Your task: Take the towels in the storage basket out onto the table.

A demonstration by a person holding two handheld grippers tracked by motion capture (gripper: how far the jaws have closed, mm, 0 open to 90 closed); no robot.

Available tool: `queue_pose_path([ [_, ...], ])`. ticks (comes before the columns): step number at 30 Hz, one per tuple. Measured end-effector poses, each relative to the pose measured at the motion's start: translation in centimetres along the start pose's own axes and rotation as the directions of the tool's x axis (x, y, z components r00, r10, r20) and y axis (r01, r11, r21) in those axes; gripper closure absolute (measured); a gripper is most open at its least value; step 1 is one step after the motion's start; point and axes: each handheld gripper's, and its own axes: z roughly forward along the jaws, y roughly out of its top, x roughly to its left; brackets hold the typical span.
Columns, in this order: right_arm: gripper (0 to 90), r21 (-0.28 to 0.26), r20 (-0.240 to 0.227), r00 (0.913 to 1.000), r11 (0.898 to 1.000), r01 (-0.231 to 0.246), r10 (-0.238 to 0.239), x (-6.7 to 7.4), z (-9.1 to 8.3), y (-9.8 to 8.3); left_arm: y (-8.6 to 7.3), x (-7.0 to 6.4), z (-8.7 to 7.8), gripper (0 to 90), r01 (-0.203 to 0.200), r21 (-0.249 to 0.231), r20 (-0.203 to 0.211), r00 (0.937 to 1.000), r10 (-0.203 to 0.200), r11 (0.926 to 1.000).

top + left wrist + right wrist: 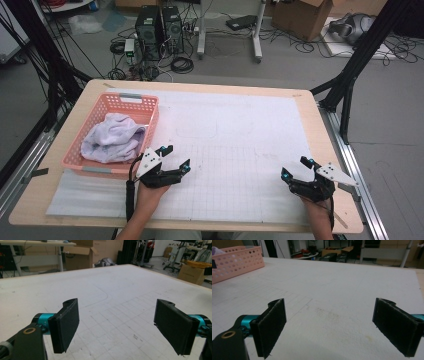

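Towel (114, 139) lies crumpled along the pink basket (150, 102); left hand-held gripper (175, 158) and right hand-held gripper (295, 167) gape empty.

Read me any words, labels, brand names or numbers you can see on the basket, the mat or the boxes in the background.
None can be read.
Basket: no label shows.
Mat: faint grid lines and a curved outline, no text.
Cardboard boxes and computer towers: any markings are too small and blurred to read.

towel (114, 138): pale lavender, crumpled in a loose heap inside the basket
basket (151, 120): pink perforated plastic, upright, at the table's left side
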Motion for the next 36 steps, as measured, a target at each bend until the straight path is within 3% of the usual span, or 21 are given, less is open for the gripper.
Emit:
queue_pose_path([
  [7, 10.3, -0.012, -0.008, 0.9998, 1.0, 0.02, -0.02, 1.0, -0.4, 0.7, 0.8, -0.8, -0.7, 17.4, -0.014, -0.014, 0.025, 0.9996, 0.015, 0.9998],
  [8, 10.3, -0.008, -0.015, 0.9998, 1.0, 0.016, -0.016, 1.0, -0.4, 0.7, 0.9, -0.8, -0.6, 17.4, 0.003, -0.002, 0.058, 0.9983, -0.002, 1.0],
  [9, 10.4, -0.006, -0.017, 0.9997, 1.0, 0.015, -0.015, 1.0, -0.4, 0.7, 0.9, -0.8, -0.6, 17.4, 0.003, -0.002, 0.058, 0.9983, -0.002, 1.0],
  [12, 10.3, -0.005, -0.012, 0.9998, 1.0, 0.018, -0.018, 0.9, -0.7, 0.8, 1.2, -1.1, -0.4, 17.3, 0.018, 0.017, 0.113, 0.9934, -0.02, 0.9997],
  [13, 10.4, -0.007, -0.009, 0.9998, 1.0, 0.017, -0.017, 0.9, -0.8, 0.8, 1.5, -1.5, -0.4, 17.3, 0.008, -0.015, 0.122, 0.9925, -0.006, 0.9998],
  [16, 10.4, -0.007, -0.009, 0.9998, 1.0, 0.018, -0.018, 0.8, -0.9, 0.9, 1.8, -1.7, -0.5, 17.5, -0.001, -0.033, 0.127, 0.9919, 0.005, 0.9995],
  [17, 10.4, -0.004, -0.01, 0.9998, 1.0, 0.016, -0.016, 0.7, -0.9, 0.9, 2.5, -2.0, -0.6, 17.5, -0.029, 0.003, 0.126, 0.9916, 0.029, 0.9996],
  [19, 10.4, 0.001, -0.018, 0.9996, 1.0, 0.02, -0.02, 0.6, -0.9, 0.8, 2.8, -2.1, -0.7, 17.5, -0.04, 0.009, 0.12, 0.992, 0.039, 0.9992],
  [22, 10.4, 0.008, -0.026, 0.9994, 1.0, 0.021, -0.021, 0.6, -0.8, 0.9, 4.3, -2.0, -1.5, 17.4, -0.006, 0.002, 0.141, 0.99, 0.006, 1.0],
  [23, 10.4, 0.014, -0.036, 0.9989, 0.999, 0.029, -0.028, 0.6, -0.8, 0.9, 5.3, -1.7, -2.2, 17.3, 0.004, -0.024, 0.171, 0.9853, 0.001, 0.9997],
  [27, 10.4, 0.023, -0.063, 0.9974, 0.999, 0.037, -0.035, 0.9, -0.7, 0.9, 6.9, -1.1, -3.2, 17.4, -0.02, -0.027, 0.145, 0.9891, 0.023, 0.9994],
  [30, 10.4, 0.024, -0.069, 0.9969, 0.999, 0.039, -0.037, 1.2, -0.7, 1.0, 8.7, 0.8, -4.8, 18.5, 0.0, -0.061, 0.115, 0.9934, 0.007, 0.9981],
  [31, 10.4, 0.024, -0.069, 0.9969, 0.999, 0.039, -0.037, 1.2, -0.7, 1.0, 8.7, 0.8, -4.8, 18.6, 0.0, -0.061, 0.115, 0.9934, 0.007, 0.9981],
  [36, 10.4, 0.054, -0.074, 0.9962, 0.997, 0.048, -0.044, 1.2, -0.5, 0.8, 10.2, 3.4, -6.6, 19.0, -0.019, -0.068, 0.056, 0.9982, 0.023, 0.9975],
])
